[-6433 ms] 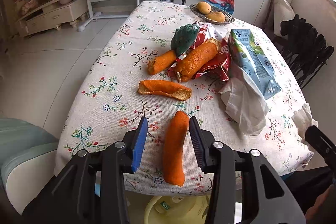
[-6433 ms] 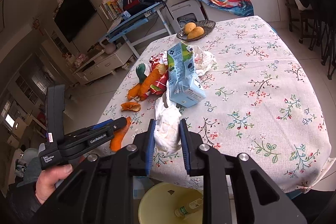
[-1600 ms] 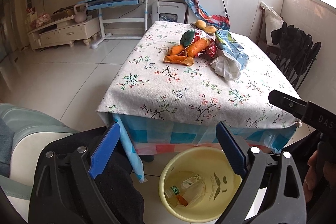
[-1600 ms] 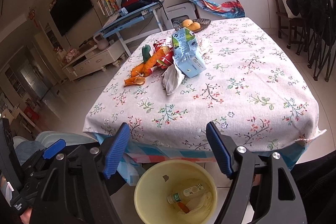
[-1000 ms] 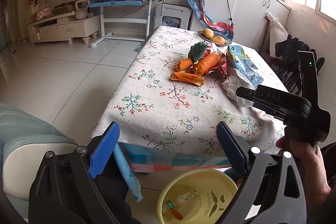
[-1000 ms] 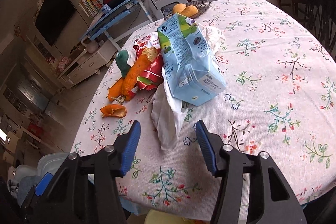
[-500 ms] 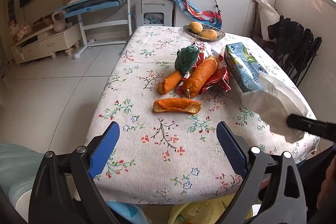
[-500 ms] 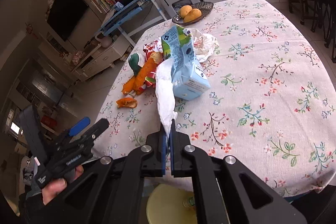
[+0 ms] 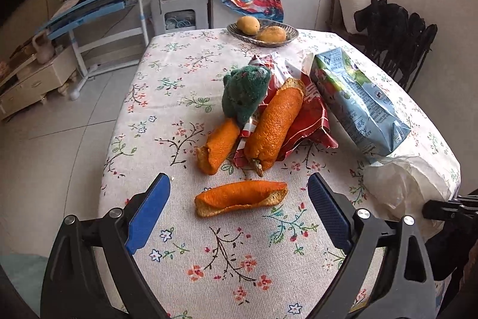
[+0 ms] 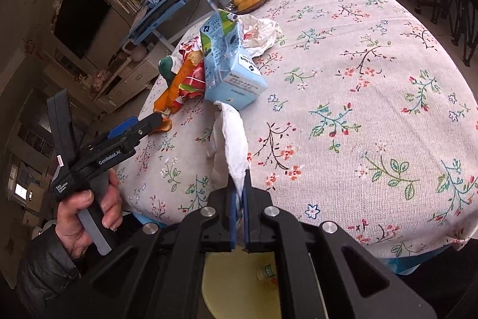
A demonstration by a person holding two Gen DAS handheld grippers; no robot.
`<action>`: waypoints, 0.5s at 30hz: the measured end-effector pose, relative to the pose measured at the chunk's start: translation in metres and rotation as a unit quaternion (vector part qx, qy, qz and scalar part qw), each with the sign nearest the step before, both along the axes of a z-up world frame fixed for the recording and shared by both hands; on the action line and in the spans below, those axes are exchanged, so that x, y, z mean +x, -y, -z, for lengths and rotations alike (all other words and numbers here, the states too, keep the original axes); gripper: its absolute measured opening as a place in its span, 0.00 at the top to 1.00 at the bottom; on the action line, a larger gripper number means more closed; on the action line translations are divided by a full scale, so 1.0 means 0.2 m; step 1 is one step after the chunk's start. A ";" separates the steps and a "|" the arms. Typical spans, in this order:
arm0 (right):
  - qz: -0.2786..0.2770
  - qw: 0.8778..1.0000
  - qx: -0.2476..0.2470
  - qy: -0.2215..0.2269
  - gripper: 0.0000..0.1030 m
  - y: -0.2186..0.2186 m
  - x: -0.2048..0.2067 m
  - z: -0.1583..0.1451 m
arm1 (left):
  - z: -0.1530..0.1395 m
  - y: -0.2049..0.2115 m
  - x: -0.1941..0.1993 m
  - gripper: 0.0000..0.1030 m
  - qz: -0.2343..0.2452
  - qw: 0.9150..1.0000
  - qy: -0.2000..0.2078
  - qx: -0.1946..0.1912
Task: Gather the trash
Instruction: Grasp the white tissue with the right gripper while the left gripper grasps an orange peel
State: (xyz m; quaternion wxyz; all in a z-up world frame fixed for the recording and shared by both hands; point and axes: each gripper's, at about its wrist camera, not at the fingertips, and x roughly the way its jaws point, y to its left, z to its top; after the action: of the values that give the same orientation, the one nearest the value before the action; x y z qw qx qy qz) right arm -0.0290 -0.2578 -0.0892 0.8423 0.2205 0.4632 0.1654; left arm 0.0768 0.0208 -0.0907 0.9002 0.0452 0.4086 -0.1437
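Tissue, a crumpled white paper one (image 10: 231, 139), is pinched at its near end between the blue pads of the right gripper (image 10: 238, 199), whose jaws are clamped on it; the rest of the sheet trails across the flower-printed tablecloth (image 10: 373, 85) toward the carton. It looks nearly weightless and limp, so a corner pinch should carry it, though thin paper could tear if it snags. Below the table edge sits a yellow plastic bin (image 10: 239, 283) with a small bottle inside. The left gripper (image 9: 239, 211), held in a hand (image 10: 89, 211), stands with its jaws wide apart and nothing between them, just short of a curled strip of orange peel (image 9: 240, 196) lying flat on the cloth. That strip should be light and leathery but springy; closing across its narrow width at the middle seems the surest hold. Beyond it lie two more rolled orange peels (image 9: 274, 124), a crinkled red foil wrapper (image 9: 310, 121) and a dark green knobbly rind (image 9: 245, 91), all light, the foil probably slippery. The pale blue milk carton (image 9: 358, 106) lies on its side, stiffer and bulkier; its folded top ridge offers a grip. Farthest off is a woven dish of yellow fruit (image 9: 263, 32).
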 end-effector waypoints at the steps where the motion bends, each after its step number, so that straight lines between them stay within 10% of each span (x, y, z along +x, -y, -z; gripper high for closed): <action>1: 0.002 1.000 0.002 -0.002 0.94 0.00 0.00 0.00 | 0.01 0.00 0.01 0.13 0.009 1.000 -0.013 -0.005; 9: 0.008 1.000 0.016 0.000 0.94 0.03 0.00 0.00 | -0.01 0.02 -0.12 0.13 0.083 0.992 -0.068 -0.072; 15: 0.007 1.000 0.019 -0.001 0.94 0.02 0.00 0.01 | 0.01 0.03 -0.10 0.13 0.041 0.999 -0.024 -0.014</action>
State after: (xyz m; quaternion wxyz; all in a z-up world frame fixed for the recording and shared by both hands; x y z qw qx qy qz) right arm -0.0289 -0.2628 -0.0922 0.8385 0.2401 0.4596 0.1675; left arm 0.0565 0.0154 -0.0919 0.8838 0.0463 0.4262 -0.1874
